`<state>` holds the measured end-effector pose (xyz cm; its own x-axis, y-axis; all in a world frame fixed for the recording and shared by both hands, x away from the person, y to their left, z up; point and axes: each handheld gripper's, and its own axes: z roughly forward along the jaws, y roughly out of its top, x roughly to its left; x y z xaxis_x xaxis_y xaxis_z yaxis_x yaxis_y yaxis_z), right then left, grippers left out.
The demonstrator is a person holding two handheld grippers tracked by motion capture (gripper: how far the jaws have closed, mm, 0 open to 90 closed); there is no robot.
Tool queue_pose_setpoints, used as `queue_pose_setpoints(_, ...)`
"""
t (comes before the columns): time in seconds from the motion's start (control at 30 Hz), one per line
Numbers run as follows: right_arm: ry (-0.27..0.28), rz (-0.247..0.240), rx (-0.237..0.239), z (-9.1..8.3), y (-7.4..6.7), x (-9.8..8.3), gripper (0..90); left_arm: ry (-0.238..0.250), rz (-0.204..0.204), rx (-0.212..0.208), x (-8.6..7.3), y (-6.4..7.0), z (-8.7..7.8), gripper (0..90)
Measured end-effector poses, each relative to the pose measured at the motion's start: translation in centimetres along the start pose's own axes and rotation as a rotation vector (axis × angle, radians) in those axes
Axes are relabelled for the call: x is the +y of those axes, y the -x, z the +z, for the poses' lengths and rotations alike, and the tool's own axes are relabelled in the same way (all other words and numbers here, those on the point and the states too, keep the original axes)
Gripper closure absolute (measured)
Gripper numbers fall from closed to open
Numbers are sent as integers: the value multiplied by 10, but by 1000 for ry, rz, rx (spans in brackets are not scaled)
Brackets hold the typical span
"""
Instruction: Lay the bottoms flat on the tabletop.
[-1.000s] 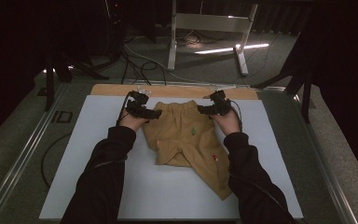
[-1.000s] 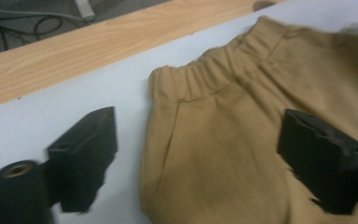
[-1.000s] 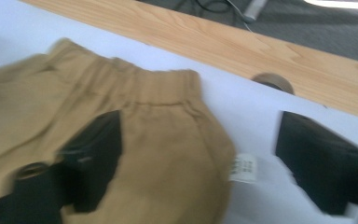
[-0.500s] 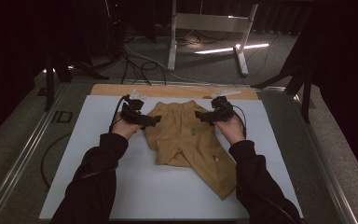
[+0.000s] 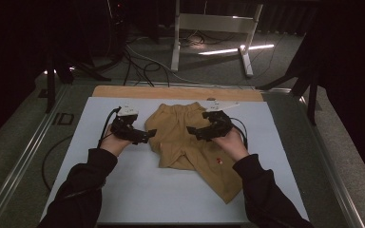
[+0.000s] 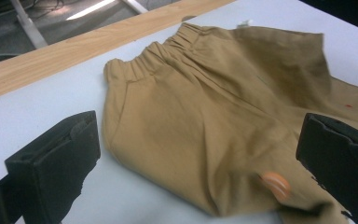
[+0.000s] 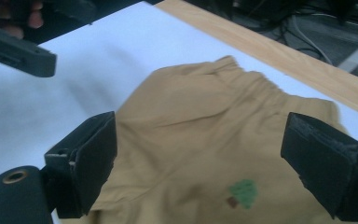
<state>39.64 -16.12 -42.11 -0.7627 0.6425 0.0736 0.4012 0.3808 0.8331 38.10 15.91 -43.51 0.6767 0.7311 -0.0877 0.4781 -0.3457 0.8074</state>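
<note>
A tan pair of short trousers (image 5: 180,142) lies flat on the white mat (image 5: 123,190), its elastic waistband at the far side. My left gripper (image 5: 148,135) hovers at the garment's left edge. In the left gripper view its jaws (image 6: 198,135) have just been opening and stand wide, with the cloth (image 6: 191,102) below them and nothing pinched. My right gripper (image 5: 192,132) hangs over the right half of the garment, open (image 7: 200,130) above the cloth (image 7: 191,107) and a small green tree print (image 7: 242,192). An orange patch (image 6: 275,184) marks the near hem.
A wooden strip (image 5: 171,92) runs along the mat's far edge. Beyond it stand a metal frame (image 5: 209,23) and loose cables (image 5: 138,61) on the floor. A metal rail (image 5: 24,166) borders the table on the left. White mat lies bare on both sides of the garment.
Both hands have drawn back from the waistband corners toward the person, and the grippers now hover over the garment's middle. The trousers lie where they were.
</note>
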Motion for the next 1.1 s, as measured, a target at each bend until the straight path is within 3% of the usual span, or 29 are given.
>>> queue_pose_setpoints(0.2,29,-29,69,3,-23,-4,115,25,11,0,-15,10,-16,4)
queue_pose_setpoints(0.3,3,-81,93,10,-42,-6,139,40,15,1,-28,16,-28,4)
queue_pose_setpoints(0.4,-9,-77,142,17,-56,-7,151,52,8,5,-44,20,-39,4)
queue_pose_setpoints(0.5,-39,-117,156,27,-73,-10,146,58,-3,9,-59,24,-49,5)
queue_pose_setpoints(0.57,-58,-109,207,36,-81,-13,145,60,-3,16,-68,28,-53,5)
queue_pose_setpoints(0.8,-153,-174,113,70,-111,-33,211,37,-14,15,-98,52,-62,5)
queue_pose_setpoints(1.03,-246,-181,62,83,-112,-61,294,46,-10,-3,-109,72,-73,4)
queue_pose_setpoints(1.1,-280,-175,46,82,-111,-69,465,49,-15,-14,-111,75,-75,5)
